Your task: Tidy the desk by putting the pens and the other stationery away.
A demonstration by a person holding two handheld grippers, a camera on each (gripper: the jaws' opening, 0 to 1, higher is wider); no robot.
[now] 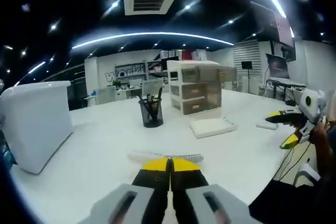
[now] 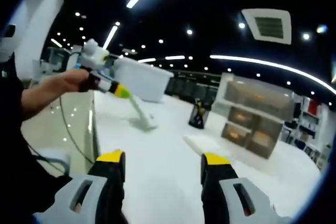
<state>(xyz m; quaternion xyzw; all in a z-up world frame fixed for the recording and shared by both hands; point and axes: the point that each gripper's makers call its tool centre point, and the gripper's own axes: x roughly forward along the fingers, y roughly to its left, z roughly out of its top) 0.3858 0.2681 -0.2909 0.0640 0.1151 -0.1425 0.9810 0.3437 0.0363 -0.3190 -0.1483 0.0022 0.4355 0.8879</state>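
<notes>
On the white desk [image 1: 105, 145], just past the left gripper [image 1: 169, 164], lies a pale, clear-ish flat ruler-like strip [image 1: 165, 157]; the yellow-tipped jaws are clenched together, nothing between them in the left gripper view. In the right gripper view a long pale strip hangs from that gripper's tip down to the desk, so it may actually be pinched on one, can't tell. Further back: black mesh pen cup [image 1: 151, 111] w/ pens upright, clear plastic three-drawer organiser [image 1: 195, 93], flat white tray-like pad [image 1: 212, 127] in front of it, big white lidded bin [image 1: 34, 124] off to the left. Right gripper [image 2: 163, 163] hangs released, jaws wide apart, above bare desk, holding nothing. Risks, as I judge: thin flat strip lying flush = hard to get a jaw under; shut jaws coming down would just skid it across the smooth top, poss. off the near edge. Fisheye makes depth tricky, so overreach could knock the mesh cup over and scatter pens. Drawers look closed, needs 2nd gripper to open; one-sided pull may drag the light organiser instead.
</notes>
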